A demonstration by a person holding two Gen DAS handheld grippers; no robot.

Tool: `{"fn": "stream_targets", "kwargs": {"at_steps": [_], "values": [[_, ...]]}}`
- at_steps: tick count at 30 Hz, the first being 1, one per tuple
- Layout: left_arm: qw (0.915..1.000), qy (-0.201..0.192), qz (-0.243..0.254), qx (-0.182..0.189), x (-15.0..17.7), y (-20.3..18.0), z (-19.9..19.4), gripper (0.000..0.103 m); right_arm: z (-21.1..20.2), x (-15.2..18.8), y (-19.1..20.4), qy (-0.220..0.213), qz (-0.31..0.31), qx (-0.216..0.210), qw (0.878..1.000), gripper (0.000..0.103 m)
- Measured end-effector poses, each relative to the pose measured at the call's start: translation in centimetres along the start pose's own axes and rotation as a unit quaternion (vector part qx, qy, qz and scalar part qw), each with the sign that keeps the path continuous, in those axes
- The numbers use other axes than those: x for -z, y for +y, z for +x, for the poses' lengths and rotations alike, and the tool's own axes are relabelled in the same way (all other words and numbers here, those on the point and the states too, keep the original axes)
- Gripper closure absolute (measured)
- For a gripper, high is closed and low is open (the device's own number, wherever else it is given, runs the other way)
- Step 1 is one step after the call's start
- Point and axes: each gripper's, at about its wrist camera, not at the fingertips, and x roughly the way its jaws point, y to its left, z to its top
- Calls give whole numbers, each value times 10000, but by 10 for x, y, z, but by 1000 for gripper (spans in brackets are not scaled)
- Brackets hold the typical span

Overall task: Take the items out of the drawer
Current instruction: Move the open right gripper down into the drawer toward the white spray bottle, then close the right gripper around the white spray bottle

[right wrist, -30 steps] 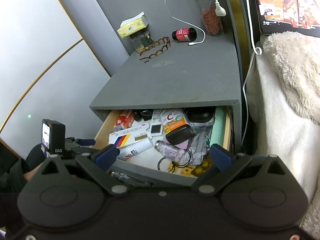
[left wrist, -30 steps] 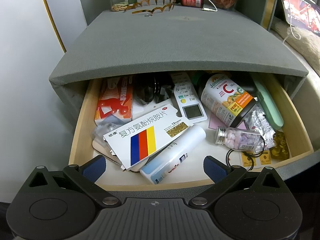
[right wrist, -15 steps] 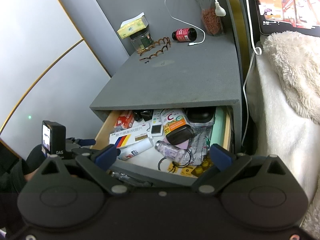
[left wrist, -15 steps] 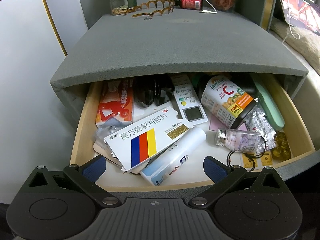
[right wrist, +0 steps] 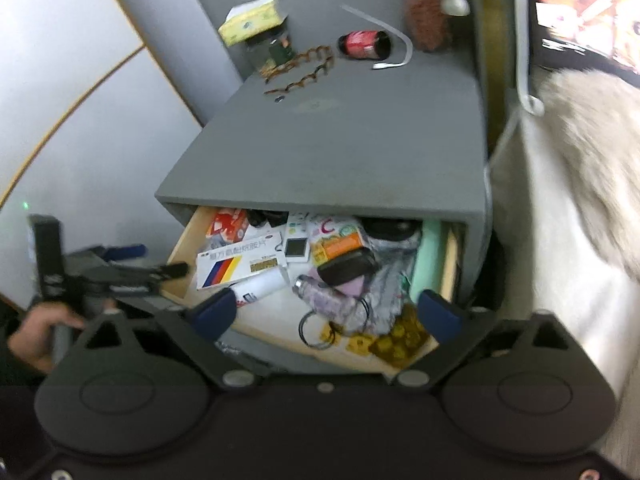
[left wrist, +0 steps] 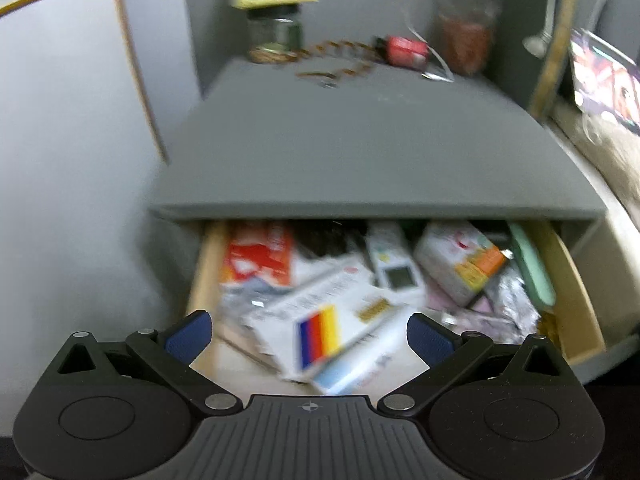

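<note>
Drawer (right wrist: pixel 182 256) is open and full – we hover with left gripper (left wrist: pixel 308 332) jaws apart, right gripper (right wrist: pixel 326 314) jaws closing on nothing – next we choose one item.

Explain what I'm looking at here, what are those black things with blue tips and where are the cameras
Those are two hand-held grasping tools, one in each of a person's hands, each carrying a camera that looks forward along its blue-tipped fingers. One picture comes from the left tool, the other from the right tool, whose jaws are closing on nothing. Both tools are empty. Below them is an open drawer in a grey nightstand, crowded with a medicine box, a vitamin bottle and a small pill bottle. The right view also shows the person's hand on the left tool.
</note>
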Motion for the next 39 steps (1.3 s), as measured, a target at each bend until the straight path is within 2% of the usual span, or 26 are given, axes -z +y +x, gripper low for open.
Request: {"fn": "stream_targets", "kwargs": {"at_steps": [2, 4, 5, 7, 9, 10, 13, 16, 17, 20, 24, 29, 35, 36, 37, 39], "values": [[9996, -97, -260, -109, -3, 18, -7, 0, 18, -15, 10, 164, -208, -30, 9996, 28], [9973, -191, -688, -182, -4, 36, -11, 0, 48, -23, 22, 544, -549, -29, 9970, 32], [9967, -217, -761, -204, -4, 38, -11, 0, 65, -26, 28, 757, -734, -25, 9944, 39], [9951, -280, -894, -312, -3, 44, -11, 0, 97, -30, 39, 1155, -1024, 10, 9880, 45], [9956, -246, -825, -370, -2, 46, -11, 0, 126, -29, 49, 1466, -1143, 64, 9825, 55], [9960, -223, -772, -402, -2, 46, -11, 0, 138, -28, 52, 1572, -1009, -38, 9824, 60], [9954, -206, -831, -432, -1, 52, -14, 0, 169, -30, 57, 1806, -230, -452, 9822, 60], [9941, -176, -995, -388, -1, 61, -16, 0, 193, -28, 61, 1690, 722, -366, 9823, 57], [9941, -174, -998, -384, -2, 62, -16, 0, 200, -25, 61, 1666, 1044, -318, 9800, 53], [9953, -197, -834, -445, -2, 61, -18, 0, 216, -12, 54, 1623, 2099, -148, 9641, 53], [9971, -181, -479, -565, -1, 53, -18, 0, 226, 2, 44, 1552, 3078, 151, 9386, 54], [9975, -140, -85, -694, 1, 39, -18, 0, 237, 6, 48, 1530, 3388, 508, 9269, 55], [9980, -152, 6, -608, 2, 35, -19, 0, 249, 4, 53, 1530, 3254, 603, 9312, 49], [9982, -158, -5, -576, 2, 35, -20, 0, 249, 3, 51, 1531, 3246, 576, 9316, 53], [9983, -163, -14, -551, 2, 36, -20, 0, 249, 3, 48, 1539, 3220, 566, 9324, 61], [9986, -165, -113, -487, 1, 38, -21, 0, 241, 6, 41, 1452, 3258, 425, 9333, 65]]}}
